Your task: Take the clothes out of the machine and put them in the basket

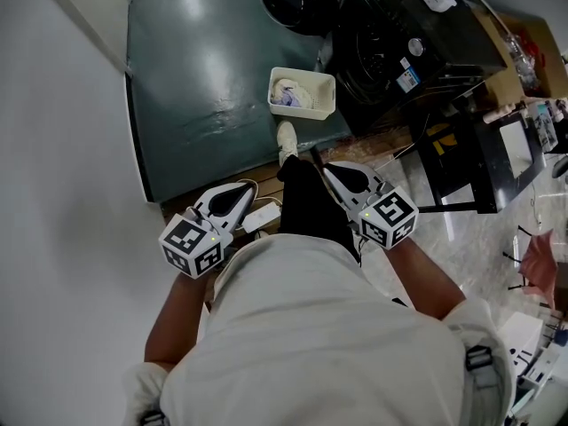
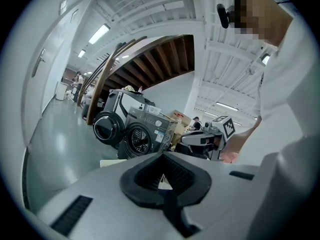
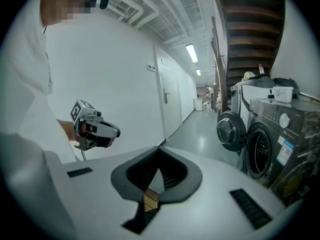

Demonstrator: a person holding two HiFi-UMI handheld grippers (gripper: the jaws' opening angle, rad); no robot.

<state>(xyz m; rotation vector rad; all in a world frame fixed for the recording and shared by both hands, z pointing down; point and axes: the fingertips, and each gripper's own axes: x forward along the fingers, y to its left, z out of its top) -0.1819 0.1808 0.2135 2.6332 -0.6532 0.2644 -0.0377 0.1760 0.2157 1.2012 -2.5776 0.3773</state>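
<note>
Only the head view takes in the white laundry basket [image 1: 326, 105] from above. It stands on the dark green floor [image 1: 204, 78] at 12 o'clock from the person's shoe [image 1: 286, 140], just beside the black washing machine [image 1: 399, 47] at its 8 o'clock. Its long axis runs about 9 to 3 o'clock. A pale bundle of clothes [image 1: 286, 94] lies in the basket's 9 o'clock end. The machine's round door [image 1: 297, 3] stands swung open at 10 o'clock of the machine.

The left gripper [image 1: 251, 185] points toward 1 o'clock and the right gripper [image 1: 321, 165] toward 11 o'clock, both held close in front of the person's body, well short of the basket.

The left gripper view alone shows the machine's front [image 2: 142, 134] head-on, with the open door [image 2: 106, 129] at its 9 o'clock, the right gripper [image 2: 210, 136] at 3 o'clock and a wooden stair underside [image 2: 160, 59] above. There the left gripper's [image 2: 163, 154] jaw tips meet, with nothing held.

The right gripper view alone shows a white wall [image 3: 115, 74] and corridor [image 3: 200, 104], and the left gripper [image 3: 92, 129] at 9 o'clock. The right gripper's [image 3: 158, 147] jaws are likewise closed and empty.
</note>
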